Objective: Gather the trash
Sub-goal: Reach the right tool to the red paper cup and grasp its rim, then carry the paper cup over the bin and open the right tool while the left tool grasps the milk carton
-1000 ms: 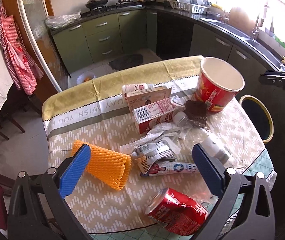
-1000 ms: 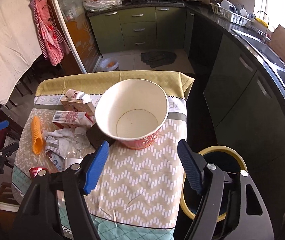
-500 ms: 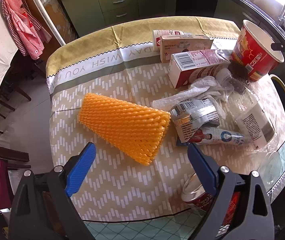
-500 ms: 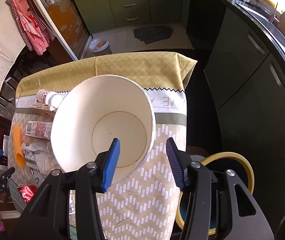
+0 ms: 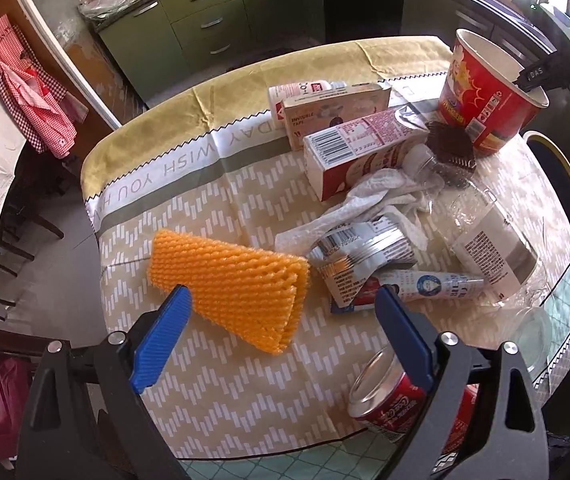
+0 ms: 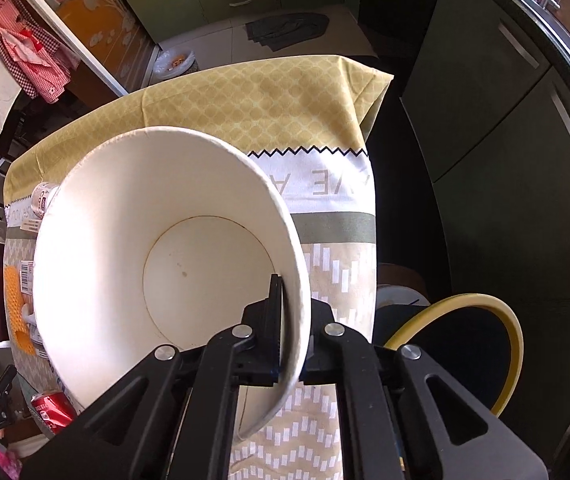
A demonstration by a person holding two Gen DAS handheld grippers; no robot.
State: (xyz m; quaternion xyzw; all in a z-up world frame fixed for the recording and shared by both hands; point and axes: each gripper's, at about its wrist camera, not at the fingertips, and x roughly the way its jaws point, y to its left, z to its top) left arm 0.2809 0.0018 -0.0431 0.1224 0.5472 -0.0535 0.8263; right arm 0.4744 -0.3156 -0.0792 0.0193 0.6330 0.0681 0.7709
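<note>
The paper bucket (image 6: 133,240) stood empty at the table's (image 5: 221,384) edge, just beside the floor bin (image 6: 481,344). The right gripper (image 6: 291,332) had clamped the bucket's rim, one pad inside and one outside; a second earlier its jaws stood apart short of it. The left gripper (image 5: 281,340), wide open and holding nothing, had dropped closer over the orange foam net (image 5: 229,284). A can (image 5: 389,396) lay nearby.

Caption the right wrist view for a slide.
Right hand-held gripper shut on the rim of the paper bucket, beside the bin.
</note>
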